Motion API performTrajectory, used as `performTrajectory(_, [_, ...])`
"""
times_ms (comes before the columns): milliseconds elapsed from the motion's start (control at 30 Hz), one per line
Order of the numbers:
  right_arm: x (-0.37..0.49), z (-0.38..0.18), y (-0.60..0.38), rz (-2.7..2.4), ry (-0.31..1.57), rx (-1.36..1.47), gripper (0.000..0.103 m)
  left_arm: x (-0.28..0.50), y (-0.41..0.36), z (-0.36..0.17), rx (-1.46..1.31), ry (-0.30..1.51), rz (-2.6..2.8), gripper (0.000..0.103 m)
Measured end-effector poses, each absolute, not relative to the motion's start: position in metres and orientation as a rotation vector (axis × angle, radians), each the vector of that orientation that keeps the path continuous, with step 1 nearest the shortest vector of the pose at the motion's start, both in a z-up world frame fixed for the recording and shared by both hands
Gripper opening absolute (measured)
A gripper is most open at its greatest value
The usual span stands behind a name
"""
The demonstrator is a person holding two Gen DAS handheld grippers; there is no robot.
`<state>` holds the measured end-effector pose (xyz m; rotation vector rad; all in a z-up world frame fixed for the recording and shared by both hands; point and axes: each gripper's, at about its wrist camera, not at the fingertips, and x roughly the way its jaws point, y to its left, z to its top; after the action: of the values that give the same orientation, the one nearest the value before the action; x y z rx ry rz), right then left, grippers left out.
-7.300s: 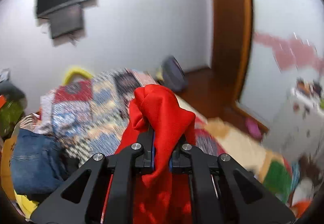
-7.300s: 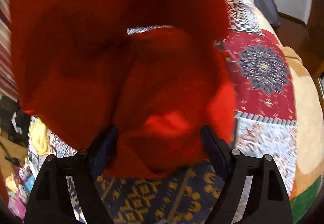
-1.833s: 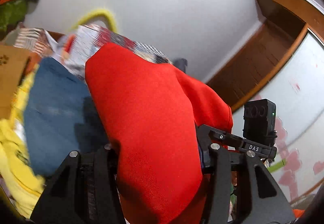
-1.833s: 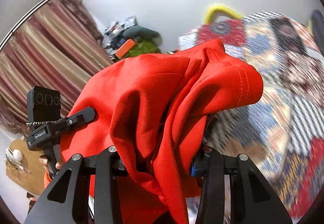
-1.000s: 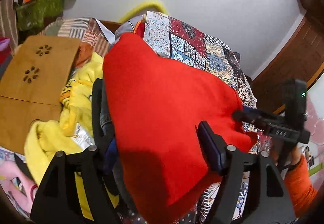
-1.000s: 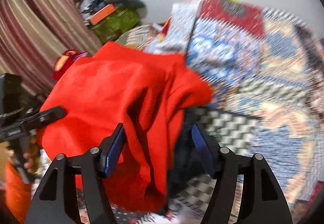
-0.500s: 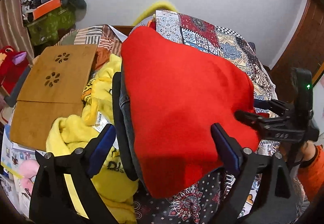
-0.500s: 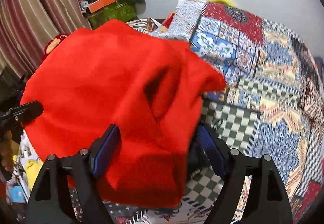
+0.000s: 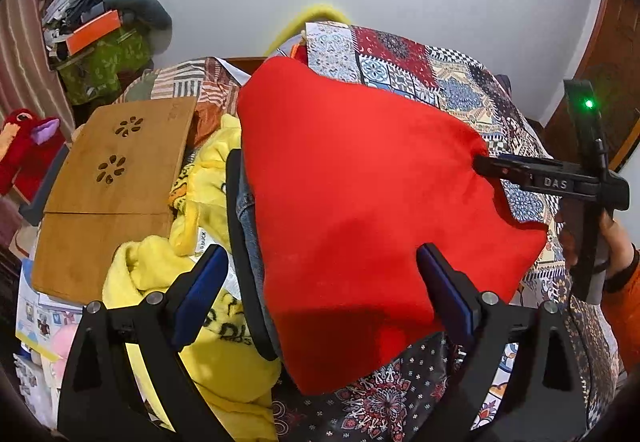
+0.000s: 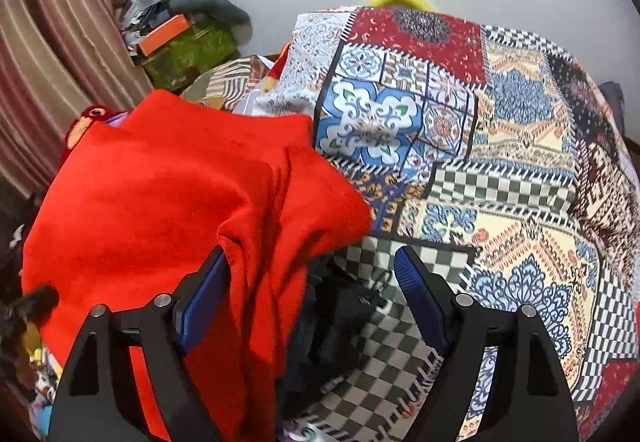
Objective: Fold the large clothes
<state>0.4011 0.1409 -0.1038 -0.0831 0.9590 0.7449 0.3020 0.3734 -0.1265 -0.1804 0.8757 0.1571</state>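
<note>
The red garment [image 9: 360, 194] lies folded on a stack of denim and dark clothes at the bed's edge. In the left wrist view my left gripper [image 9: 322, 290] stands wide open. The garment's near end lies between the blue pads, and neither pad presses on it. In the right wrist view the same red garment [image 10: 168, 202] fills the left half. My right gripper [image 10: 312, 294] is open too; a red fold hangs against its left finger [image 10: 204, 294], and dark cloth shows in the gap. A hand in an orange sleeve holds the right gripper [image 9: 512, 170] at the garment's far corner.
A patchwork quilt [image 10: 500, 162] covers the bed to the right. Left of the stack lie yellow clothes [image 9: 208, 342] and a wooden lap table [image 9: 112, 178]. A red plush toy [image 9: 24, 146], a green box with clutter [image 9: 104, 58] and a striped curtain [image 10: 48, 54] stand at the left.
The red garment, earlier held up in both grippers, now rests on the clothes stack. Both pairs of jaws have opened off it, and the right gripper has drawn back a little.
</note>
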Motion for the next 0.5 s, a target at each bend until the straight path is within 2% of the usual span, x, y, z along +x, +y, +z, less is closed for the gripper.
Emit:
performTrajectory(200, [0.383, -0.083, 0.098, 0.556, 0.895, -0.181, 0.080, 0.303, 0.368, -0.120, -0.176, 0.894, 0.212, 0.096])
performTrajectory(333, [0.362, -0.057, 0.067, 0.629, 0.922, -0.075, 0.080, 0.289, 0.368, -0.106, -0.268, 0.879, 0.227, 0.094])
performTrajectory(500, [0.304, -0.007, 0.051, 0.717, 0.810, -0.054, 0.082, 0.248, 0.331, -0.061, -0.197, 0.779, 0.219, 0.094])
